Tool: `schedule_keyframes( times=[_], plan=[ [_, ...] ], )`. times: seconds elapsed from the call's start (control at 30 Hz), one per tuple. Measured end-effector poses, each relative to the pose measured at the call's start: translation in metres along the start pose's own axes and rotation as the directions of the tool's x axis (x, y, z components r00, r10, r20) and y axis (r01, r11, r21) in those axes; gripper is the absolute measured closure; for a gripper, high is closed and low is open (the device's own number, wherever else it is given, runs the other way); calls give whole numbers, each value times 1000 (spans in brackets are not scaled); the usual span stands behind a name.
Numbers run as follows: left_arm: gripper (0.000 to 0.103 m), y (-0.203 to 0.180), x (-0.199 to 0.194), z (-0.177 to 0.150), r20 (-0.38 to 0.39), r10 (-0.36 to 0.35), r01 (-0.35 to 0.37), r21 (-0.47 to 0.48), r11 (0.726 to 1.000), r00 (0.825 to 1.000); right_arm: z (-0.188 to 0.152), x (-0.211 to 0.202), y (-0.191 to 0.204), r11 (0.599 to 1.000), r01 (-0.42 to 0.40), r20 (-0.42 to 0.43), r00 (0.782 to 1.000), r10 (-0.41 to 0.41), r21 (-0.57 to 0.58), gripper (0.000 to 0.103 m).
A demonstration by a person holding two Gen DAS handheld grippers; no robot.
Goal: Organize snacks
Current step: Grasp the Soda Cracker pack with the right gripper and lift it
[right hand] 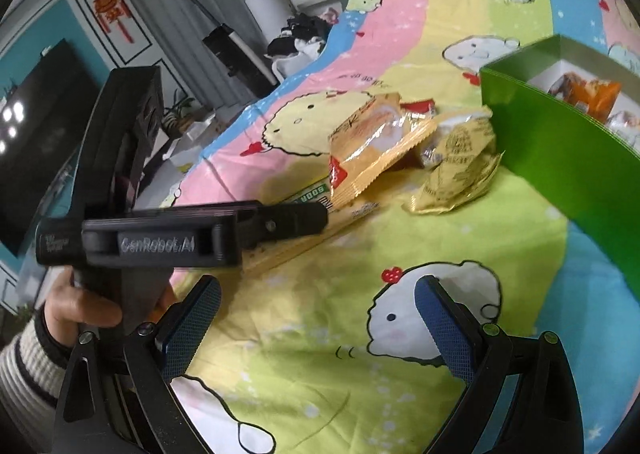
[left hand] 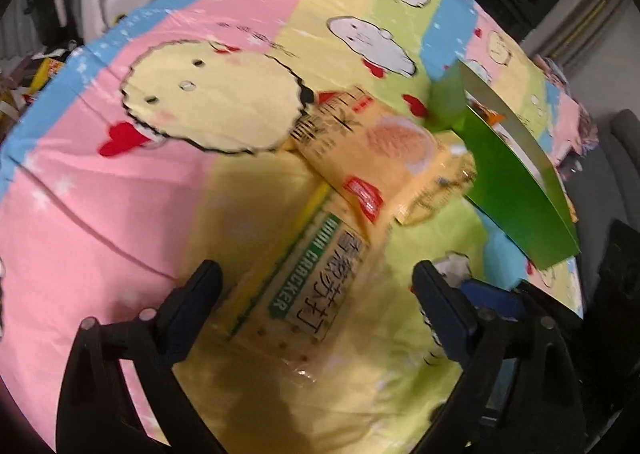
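A cartoon-print cloth point(left hand: 120, 181) in pink, yellow, green and blue stripes covers the tabletop and carries everything. On it at the right stands a green box point(right hand: 560, 157), open at the top, with an orange packet point(right hand: 592, 91) and other wrapped snacks inside.

Just left of the box lies a small pile of snacks. A long cracker pack point(left hand: 304, 286) lies flat, one end pointing toward the left tongs point(left hand: 316, 294). An orange-yellow biscuit bag point(left hand: 372, 149) lies across its far end, overlapping it. Beside that bag, next to the box wall, sits a crumpled gold packet point(right hand: 460, 169).

The left tongs stand wide, one finger on each side of the near end of the cracker pack; the pads do not press on it. In the right wrist view a hand point(right hand: 76, 306) in a striped cuff holds their grip.

The right tongs point(right hand: 316, 326) also stand wide, with nothing between them, above the bare cloth and well apart from the pile.
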State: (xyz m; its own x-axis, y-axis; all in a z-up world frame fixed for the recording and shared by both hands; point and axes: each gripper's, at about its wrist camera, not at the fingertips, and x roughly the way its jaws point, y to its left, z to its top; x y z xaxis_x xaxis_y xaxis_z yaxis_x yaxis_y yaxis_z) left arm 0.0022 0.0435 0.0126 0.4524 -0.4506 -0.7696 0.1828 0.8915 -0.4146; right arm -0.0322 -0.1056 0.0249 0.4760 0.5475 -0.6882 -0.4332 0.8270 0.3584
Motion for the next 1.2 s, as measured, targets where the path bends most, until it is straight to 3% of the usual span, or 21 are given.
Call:
schedule_keyframes(
  times=[0.13,0.33,0.43,0.5,0.6,0.77,1.0,1.2],
  plan=[
    [22,0,-4,-5,-15,-105,104,-56,993,994,-3,6,-4,999,-42,-11,999,42,28,5],
    [30,-3,-2,-8,-22,-161,158,-121,980,987,-2,19,-8,997,-53,-15,998,54,64,10],
    [39,1,-2,-9,-4,-155,152,-171,973,988,-1,23,-4,998,-22,-4,1000,23,59,22],
    [46,3,-4,-11,7,-154,152,-193,969,988,-1,26,-4,997,-36,-3,999,37,66,43],
    [55,2,-2,-12,3,-159,157,-187,970,987,-2,32,1,998,-41,-13,999,42,56,46],
    [55,-5,-5,-16,12,-121,121,-128,984,993,-2,29,-9,994,-43,5,999,43,101,64],
    [54,-11,-14,-28,23,-146,148,-140,979,989,-10,12,3,997,-13,11,1000,12,82,65],
    [53,-31,-41,-37,76,-168,176,-109,978,983,-17,-23,21,999,13,71,997,-17,53,65]
  ],
)
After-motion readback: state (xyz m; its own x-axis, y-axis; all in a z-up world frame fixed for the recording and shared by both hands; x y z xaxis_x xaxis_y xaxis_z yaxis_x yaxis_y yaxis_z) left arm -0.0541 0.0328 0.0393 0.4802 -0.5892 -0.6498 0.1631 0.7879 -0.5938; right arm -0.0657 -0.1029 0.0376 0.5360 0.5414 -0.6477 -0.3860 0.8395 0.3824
